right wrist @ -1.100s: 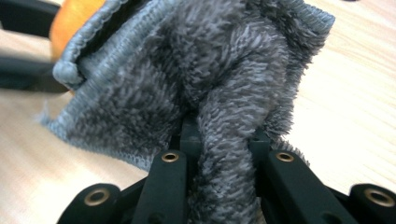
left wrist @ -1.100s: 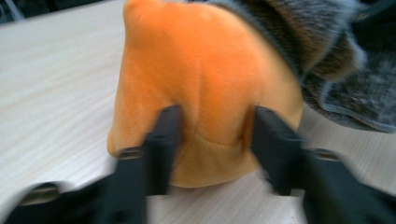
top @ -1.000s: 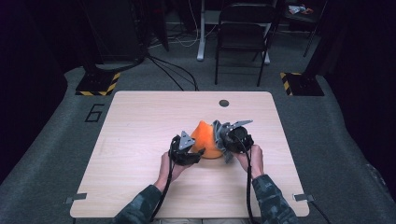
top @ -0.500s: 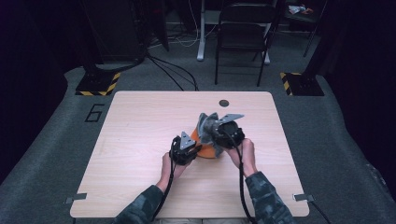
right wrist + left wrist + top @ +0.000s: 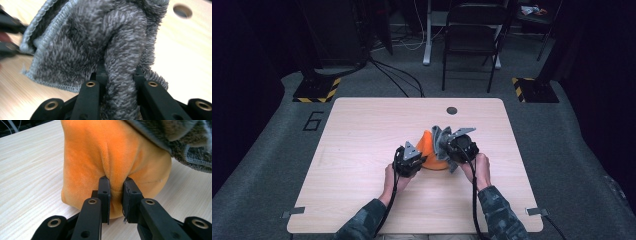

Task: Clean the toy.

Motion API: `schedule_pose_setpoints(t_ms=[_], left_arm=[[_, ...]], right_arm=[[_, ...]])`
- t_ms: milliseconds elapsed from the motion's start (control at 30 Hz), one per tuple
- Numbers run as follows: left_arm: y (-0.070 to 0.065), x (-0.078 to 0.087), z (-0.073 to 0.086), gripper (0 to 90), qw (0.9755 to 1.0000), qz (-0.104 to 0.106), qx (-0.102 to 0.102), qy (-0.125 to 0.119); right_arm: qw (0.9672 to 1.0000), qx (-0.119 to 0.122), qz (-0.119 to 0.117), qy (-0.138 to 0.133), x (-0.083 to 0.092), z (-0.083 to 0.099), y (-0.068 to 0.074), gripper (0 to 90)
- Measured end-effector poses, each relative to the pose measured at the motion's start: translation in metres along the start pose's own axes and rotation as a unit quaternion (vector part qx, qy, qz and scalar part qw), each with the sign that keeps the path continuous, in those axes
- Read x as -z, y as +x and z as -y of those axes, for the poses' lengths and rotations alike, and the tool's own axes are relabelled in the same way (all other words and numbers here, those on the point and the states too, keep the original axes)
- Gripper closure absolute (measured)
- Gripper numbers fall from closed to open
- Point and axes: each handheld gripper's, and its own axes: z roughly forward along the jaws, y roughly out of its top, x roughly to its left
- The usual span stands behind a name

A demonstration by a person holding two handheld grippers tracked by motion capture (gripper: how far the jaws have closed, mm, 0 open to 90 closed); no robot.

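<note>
In the high view, the left gripper and right gripper meet at an orange plush cloth near the middle of the table. In the left gripper view, the jaws, which have just been closing, pinch a fold of the orange plush cloth, which rests on the table. In the right gripper view, the jaws clamp a fold of grey fuzzy cloth above the table.

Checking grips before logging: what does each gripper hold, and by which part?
Left gripper pinches a fold low on the orange cloth; right gripper clamps a bunched fold of the grey cloth.
</note>
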Motion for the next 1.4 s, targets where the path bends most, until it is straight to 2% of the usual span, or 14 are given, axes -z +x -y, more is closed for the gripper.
schedule_pose_setpoints(t_ms=[200, 467, 567, 667, 733, 767, 833, 933, 1000, 1067, 1167, 1233, 1300, 1400], left_arm=[[0.002, 0.000, 0.001, 78.5, 1.0000, 0.004, 0.005, -0.002], [0.004, 0.001, 0.001, 78.4, 1.0000, 0.008, 0.006, 0.000], [0.004, 0.001, 0.002, 78.3, 0.9999, 0.006, 0.010, -0.004], [0.006, 0.002, 0.002, 78.1, 0.9998, 0.011, 0.015, -0.002], [0.006, 0.002, 0.002, 77.8, 0.9998, 0.008, 0.015, -0.005], [0.006, 0.002, 0.002, 77.7, 0.9998, 0.009, 0.014, -0.005], [0.006, 0.002, 0.002, 76.3, 0.9999, 0.008, 0.014, -0.005], [0.006, 0.004, 0.002, 65.2, 0.9998, 0.014, -0.001, -0.015], [0.005, 0.007, 0.002, 50.0, 0.9995, 0.019, -0.019, -0.019], [0.002, 0.006, 0.004, 39.2, 0.9990, -0.002, -0.043, -0.008], [-0.001, -0.006, 0.006, 35.1, 0.9989, -0.009, -0.045, 0.011], [-0.003, -0.011, 0.008, 41.9, 0.9990, -0.023, -0.038, 0.002], [-0.005, -0.012, 0.008, 56.9, 0.9988, -0.034, -0.036, -0.001], [-0.005, -0.010, 0.007, 71.2, 0.9990, -0.036, -0.027, -0.001]], right_arm=[[0.9991, -0.030, -0.006, 0.028, -0.014, 0.018, -0.020, 75.4], [0.9954, -0.050, -0.008, 0.081, -0.043, 0.038, -0.031, 75.3], [0.9953, -0.060, -0.007, 0.076, -0.036, 0.036, -0.037, 75.6], [0.9973, -0.071, -0.002, 0.016, -0.005, 0.024, -0.042, 75.9], [0.9977, -0.062, -0.013, -0.024, 0.013, 0.014, -0.034, 76.0], [0.9978, -0.054, -0.026, -0.030, 0.015, 0.010, -0.028, 76.0], [0.9990, -0.028, -0.031, -0.013, 0.009, 0.006, -0.013, 76.0], [0.9999, -0.006, -0.006, 0.006, -0.010, 0.010, 0.000, 76.3], [0.9998, -0.012, -0.014, 0.005, -0.010, 0.011, -0.005, 76.2], [0.9997, -0.018, -0.014, 0.004, -0.010, 0.011, -0.010, 76.2], [0.9996, -0.022, -0.018, 0.003, -0.011, 0.011, -0.011, 76.2], [0.9996, -0.022, -0.017, 0.000, -0.011, 0.011, -0.010, 76.2], [0.9997, -0.021, -0.016, -0.001, -0.011, 0.011, -0.010, 76.2], [0.9994, -0.029, -0.017, -0.006, -0.011, 0.011, -0.013, 76.2]])
